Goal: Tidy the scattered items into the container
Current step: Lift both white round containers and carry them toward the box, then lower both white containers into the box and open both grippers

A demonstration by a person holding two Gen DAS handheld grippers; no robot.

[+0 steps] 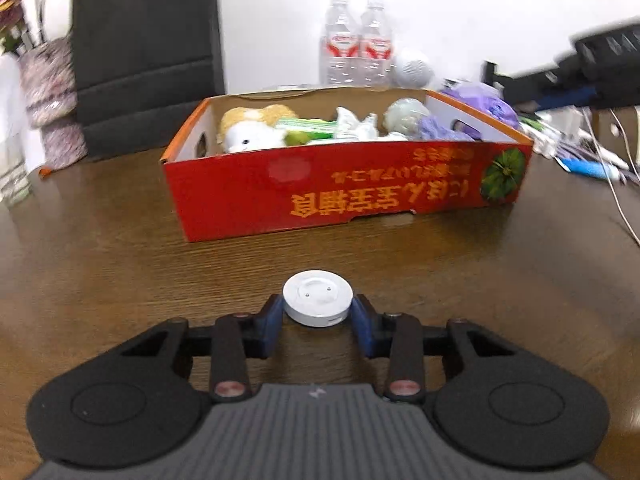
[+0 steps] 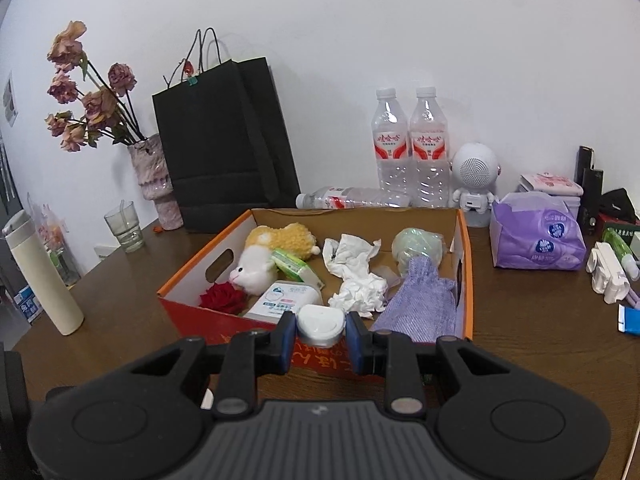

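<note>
A white round puck (image 1: 318,294) lies on the brown table, a short way in front of the red cardboard box (image 1: 320,188). My left gripper (image 1: 318,310) is shut on the puck, one blue pad against each side. My right gripper (image 2: 321,334) is shut on a small white case (image 2: 321,322), held above the box's near wall (image 2: 224,322). Inside the box lie a plush toy (image 2: 260,264), crumpled tissue (image 2: 356,276), a purple pouch (image 2: 420,304), a red rose (image 2: 222,298) and a wipes pack (image 2: 284,298). The right gripper's black body (image 1: 600,52) shows blurred beyond the box.
Behind the box stand two water bottles (image 2: 408,148), with a third lying flat, a black paper bag (image 2: 224,148) and a white robot speaker (image 2: 474,178). A vase of dried flowers (image 2: 152,176), a glass (image 2: 124,226) and a cream flask (image 2: 40,276) are left; a purple tissue pack (image 2: 536,236) and cables right.
</note>
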